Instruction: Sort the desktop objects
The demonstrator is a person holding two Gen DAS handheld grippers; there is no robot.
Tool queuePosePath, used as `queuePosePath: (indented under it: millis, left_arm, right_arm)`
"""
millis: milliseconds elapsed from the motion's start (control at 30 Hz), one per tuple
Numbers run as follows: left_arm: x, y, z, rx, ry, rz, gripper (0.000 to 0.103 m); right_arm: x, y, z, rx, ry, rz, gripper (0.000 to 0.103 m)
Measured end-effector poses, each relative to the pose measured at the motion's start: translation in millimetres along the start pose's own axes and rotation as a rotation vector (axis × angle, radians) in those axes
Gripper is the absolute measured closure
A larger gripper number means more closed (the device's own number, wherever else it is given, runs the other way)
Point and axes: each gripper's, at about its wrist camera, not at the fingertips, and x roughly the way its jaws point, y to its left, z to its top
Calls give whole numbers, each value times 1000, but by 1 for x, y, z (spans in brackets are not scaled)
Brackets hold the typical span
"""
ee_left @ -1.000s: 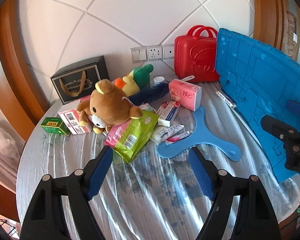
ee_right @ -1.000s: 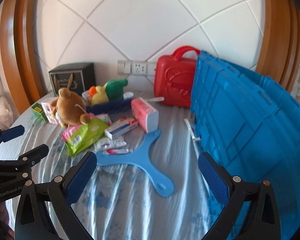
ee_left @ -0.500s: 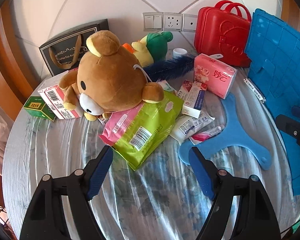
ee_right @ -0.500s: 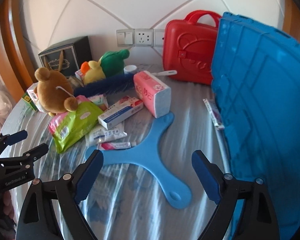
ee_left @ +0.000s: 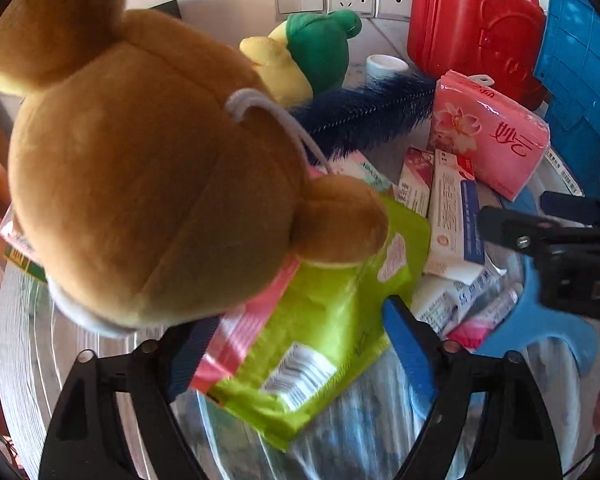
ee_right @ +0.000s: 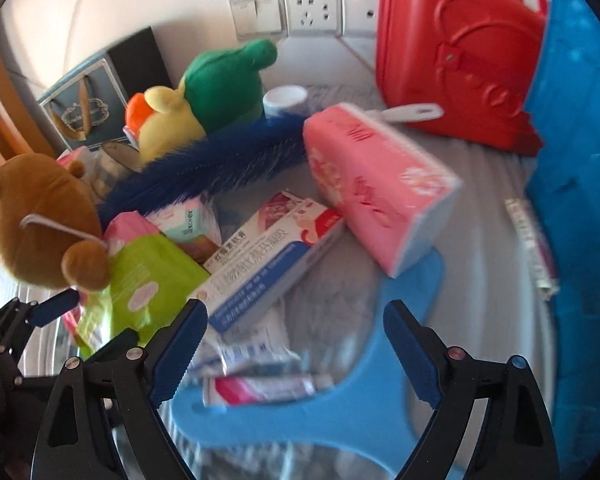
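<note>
Your left gripper (ee_left: pixel 300 340): jaws spread, straddling lime-green foil packet (ee_left: pixel 324 312) just below brown plush bear (ee_left: pixel 148 184), likely lining up grab. Your right gripper (ee_right: pixel 296 348): jaws spread, empty, over pink-white tube (ee_right: pixel 260 390) right of bear, probably next pick. Count: two plush toys including green-yellow one (ee_right: pixel 204 96); one pink tissue pack (ee_right: pixel 376 188); one red plastic case (ee_right: pixel 456 48); blue crate (ee_right: pixel 580 160) far right, likely sorting bin.
</note>
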Motion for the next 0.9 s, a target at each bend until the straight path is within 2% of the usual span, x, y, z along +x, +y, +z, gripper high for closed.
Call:
queuePosePath:
  millis: [167,267,400,433,467,567,667,767,900]
  left_arm:
    - [11,-1,8,4,0,4,4]
    - [16,-1,11,-6,7,6,2]
    - [18,-5,11,-18,10,15,3]
    - [16,-5,9,-27,8,22,10]
    - [14,-5,8,-37,6,28,17]
    - [4,-4,1,-80,12,5,31]
    - [-5,-7,-10,-94,30,2,38]
    - [-12,-12,-23,-99,55,-9,39]
    - [-22,-22,-34,-106,73,-31,39]
  right_arm:
    - [33,11,8,6,53,5,12]
    - [46,10,11,29,58,16,9]
    - [55,6,12,31,70,35,8]
    - [55,5,11,28,72,39,9]
    - [53,4,10,22,72,42,11]
    - [47,5,4,-8,83,28,38]
    - [38,-2,-3,-3,92,25,47]
    - [24,-9,-15,-28,101,-11,58]
    - [16,-25,-35,-12,132,-20,60]
